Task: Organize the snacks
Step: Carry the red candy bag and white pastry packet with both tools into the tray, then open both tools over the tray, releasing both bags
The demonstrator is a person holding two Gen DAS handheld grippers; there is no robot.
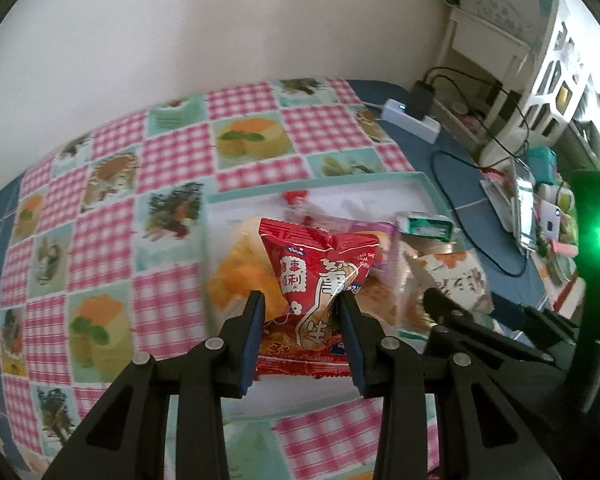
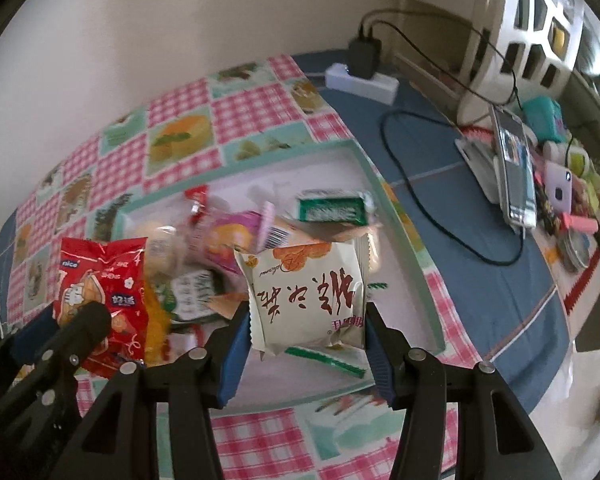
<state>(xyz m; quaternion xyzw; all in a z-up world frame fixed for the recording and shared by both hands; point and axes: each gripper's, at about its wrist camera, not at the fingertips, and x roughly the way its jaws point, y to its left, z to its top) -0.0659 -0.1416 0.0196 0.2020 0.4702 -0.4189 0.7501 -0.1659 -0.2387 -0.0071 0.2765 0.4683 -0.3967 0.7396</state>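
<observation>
A pink-and-white gingham tablecloth with printed food squares (image 1: 168, 160) covers most of the table, and on it sits a shallow rectangular box lid with a mint-green rim and white floor (image 2: 404, 240), which appears to be the place where the snacks are gathered. Judging by how things lie, the job is well under way but not finished: a loose, overlapping heap of packets already fills the left and middle of the tray, among them a soft orange-yellow bun in clear wrap (image 1: 240, 276), a pink-purple wrapped cake (image 2: 228, 236), a green-and-white flat packet (image 2: 332, 210) towards the far side and a small red-wrapped sweet (image 2: 196, 198), while the tray's near right part is mostly bare. Nothing in the heap looks sorted or lined up, so arranging likely remains. Two packets are off the pile and in the tools. The left gripper (image 1: 302, 300) is clamped across the lower half of a puffy red foil snack bag with white Chinese lettering (image 1: 320, 280), held above the tray's near left edge. The right gripper (image 2: 306, 312) is closed on the sides of a cream-white pillow packet with brown characters and an orange flower print (image 2: 308, 296), held upright over the tray's near middle, with a thin green-and-white strip packet (image 2: 328, 360) lying on the floor just beneath it. Both held packets still need a resting place.
</observation>
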